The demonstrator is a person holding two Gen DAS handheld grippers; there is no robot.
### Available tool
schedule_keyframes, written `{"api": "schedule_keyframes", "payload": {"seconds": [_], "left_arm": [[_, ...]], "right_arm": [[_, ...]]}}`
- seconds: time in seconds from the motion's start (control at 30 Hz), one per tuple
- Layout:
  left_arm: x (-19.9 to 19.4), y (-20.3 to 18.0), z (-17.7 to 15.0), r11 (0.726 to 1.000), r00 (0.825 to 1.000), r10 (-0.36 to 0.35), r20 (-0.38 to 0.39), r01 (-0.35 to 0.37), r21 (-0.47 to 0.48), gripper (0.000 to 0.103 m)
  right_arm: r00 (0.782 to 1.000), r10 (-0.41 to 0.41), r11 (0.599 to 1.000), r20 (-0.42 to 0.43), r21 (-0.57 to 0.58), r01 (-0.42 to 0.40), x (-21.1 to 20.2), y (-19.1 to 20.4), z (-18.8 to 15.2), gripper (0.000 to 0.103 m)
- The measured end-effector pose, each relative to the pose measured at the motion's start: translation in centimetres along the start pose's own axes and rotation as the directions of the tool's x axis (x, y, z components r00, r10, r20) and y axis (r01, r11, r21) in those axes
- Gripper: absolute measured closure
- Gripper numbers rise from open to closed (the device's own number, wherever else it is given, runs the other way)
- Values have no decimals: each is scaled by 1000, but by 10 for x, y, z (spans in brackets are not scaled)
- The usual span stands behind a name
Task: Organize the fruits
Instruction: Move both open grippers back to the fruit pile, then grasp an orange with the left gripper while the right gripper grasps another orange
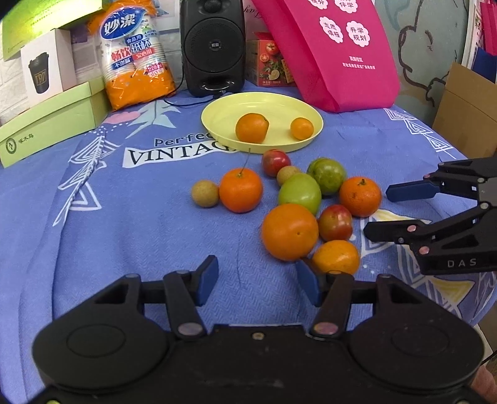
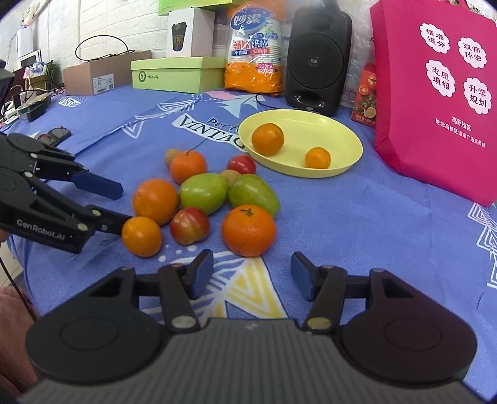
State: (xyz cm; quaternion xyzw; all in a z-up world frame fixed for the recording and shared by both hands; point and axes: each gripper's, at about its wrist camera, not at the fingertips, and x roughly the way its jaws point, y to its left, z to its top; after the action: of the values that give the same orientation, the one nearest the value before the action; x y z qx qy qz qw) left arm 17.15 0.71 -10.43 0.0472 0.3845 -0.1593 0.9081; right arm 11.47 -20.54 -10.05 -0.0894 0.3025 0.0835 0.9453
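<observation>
Table [image 1: 124,236] under a blue printed cloth; yellow plate [image 1: 279,102] at 12 o'clock already holds two oranges. Remaining fruit cluster [image 1: 298,199] lies loose at centre. Left gripper [image 1: 257,279] and right gripper [image 2: 251,273] both empty, fingers apart. Sorting apparently midway; next, close on the nearest orange [image 2: 248,230].

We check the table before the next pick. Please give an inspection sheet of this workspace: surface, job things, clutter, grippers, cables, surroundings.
Surface: blue printed cloth, lightly wrinkled.
Job's things: yellow plate holds two oranges; the loose fruit cluster lies on the cloth in front of the plate: orange, green, red-green and small tan fruits, several touching.
Clutter: paper cup pack, speaker, pink bag, green box.
Grippers: left gripper open, empty, low beside the nearest orange fruit; right gripper open, empty.
Cables: black speaker cable on the cloth.
Surroundings: white brick wall, cardboard box.
</observation>
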Motion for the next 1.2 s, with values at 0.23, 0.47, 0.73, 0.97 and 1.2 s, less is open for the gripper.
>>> {"api": "schedule_keyframes", "payload": {"seconds": [0.23, 0.47, 0.73, 0.97, 1.2], "left_arm": [[11, -7, 10, 1000, 1000, -15, 8, 15, 22, 44], [21, -9, 20, 1000, 1000, -19, 22, 18, 21, 44], [23, -7, 19, 999, 999, -45, 19, 44, 26, 59], [19, -8, 17, 999, 999, -43, 22, 43, 29, 60], [8, -7, 14, 999, 999, -43, 23, 42, 30, 60]], "right_arm": [[1000, 12, 1000, 10, -23, -12, 7, -4, 3, 43], [1000, 26, 999, 9, -18, -26, 18, -8, 8, 44], [999, 40, 999, 5, 16, -40, 31, -9, 14, 44], [998, 60, 998, 8, -2, -60, 28, -3, 15, 63], [997, 73, 997, 13, 16, -73, 16, -3, 12, 63]]}}
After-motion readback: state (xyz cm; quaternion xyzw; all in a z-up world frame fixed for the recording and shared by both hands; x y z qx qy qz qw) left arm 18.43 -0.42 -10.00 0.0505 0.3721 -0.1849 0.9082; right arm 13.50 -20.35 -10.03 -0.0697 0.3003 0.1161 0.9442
